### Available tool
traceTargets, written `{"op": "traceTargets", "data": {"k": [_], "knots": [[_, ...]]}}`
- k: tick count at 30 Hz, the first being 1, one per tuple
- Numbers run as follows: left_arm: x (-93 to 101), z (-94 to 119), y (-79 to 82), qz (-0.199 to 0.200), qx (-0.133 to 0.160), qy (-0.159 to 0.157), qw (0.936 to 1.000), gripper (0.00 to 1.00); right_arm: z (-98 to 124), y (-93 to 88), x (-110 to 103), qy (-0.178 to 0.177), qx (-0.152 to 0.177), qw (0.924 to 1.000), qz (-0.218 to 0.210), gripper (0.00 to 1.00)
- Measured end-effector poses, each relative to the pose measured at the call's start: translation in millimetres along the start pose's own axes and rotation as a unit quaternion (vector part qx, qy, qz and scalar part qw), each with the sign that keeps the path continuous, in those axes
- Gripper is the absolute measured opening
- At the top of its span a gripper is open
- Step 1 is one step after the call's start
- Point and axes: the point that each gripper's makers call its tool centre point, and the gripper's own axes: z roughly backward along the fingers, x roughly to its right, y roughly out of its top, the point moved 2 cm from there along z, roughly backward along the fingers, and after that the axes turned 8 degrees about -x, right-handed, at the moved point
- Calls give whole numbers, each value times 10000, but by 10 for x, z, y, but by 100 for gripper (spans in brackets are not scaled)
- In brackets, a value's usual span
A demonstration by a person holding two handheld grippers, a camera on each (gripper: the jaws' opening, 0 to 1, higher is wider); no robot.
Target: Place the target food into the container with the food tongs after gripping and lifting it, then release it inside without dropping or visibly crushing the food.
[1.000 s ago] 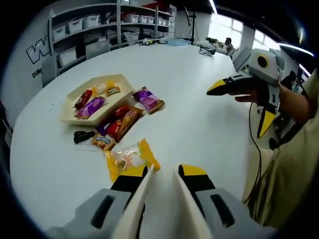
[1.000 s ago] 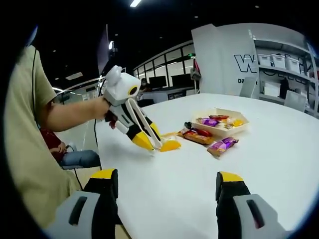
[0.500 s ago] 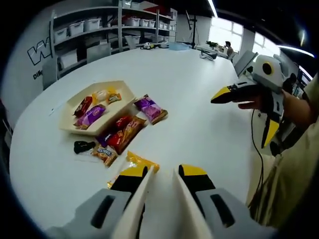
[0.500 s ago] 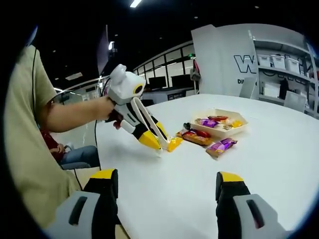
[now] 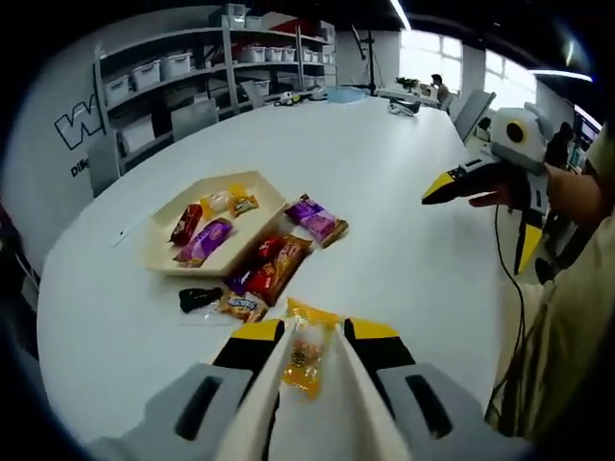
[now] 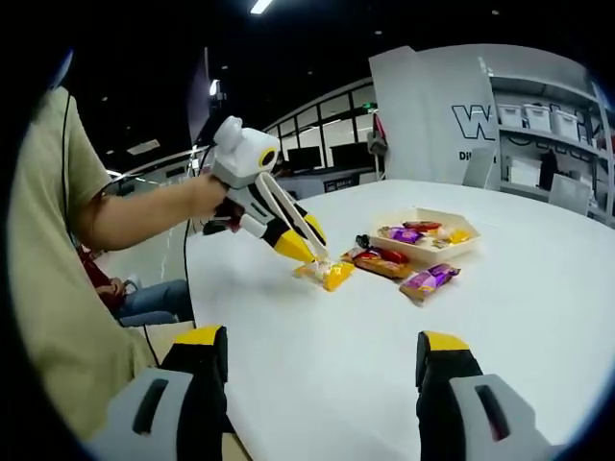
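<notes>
My left gripper (image 5: 307, 331) is shut on a pair of white food tongs (image 5: 338, 403). The tongs pinch a yellow snack packet (image 5: 304, 353) by its top, and it hangs a little above the white table (image 5: 404, 240). In the right gripper view the same left gripper (image 6: 306, 242) holds the packet (image 6: 327, 276) just off the table. A cream tray (image 5: 163, 252) with several wrapped snacks lies to the left beyond it. My right gripper (image 6: 322, 360) is open and holds nothing; it hovers at the table's edge (image 5: 480, 226).
Beside the tray lie a purple packet (image 5: 317, 219), a red-orange packet (image 5: 274, 269), a small orange packet (image 5: 240, 305) and a black item (image 5: 197, 298). Shelves with bins (image 5: 173, 67) stand behind the table. A person's arm (image 6: 135, 221) holds the left gripper.
The yellow packet lay on the table ahead of the tongs; now it is pinched between them and lifted off the table. The right gripper has stayed put.
</notes>
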Motion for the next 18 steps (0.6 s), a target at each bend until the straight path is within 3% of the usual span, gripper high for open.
{"op": "traceTargets", "data": {"k": [9,18], "knots": [[-79,6,11,-478,-96,50,9988,23,6,-14,3,-13,-16,10000,-10,80],[-96,-45,-50,-621,-270,-47,9977,24,6,-21,6,-23,-25,10000,-15,80]]}}
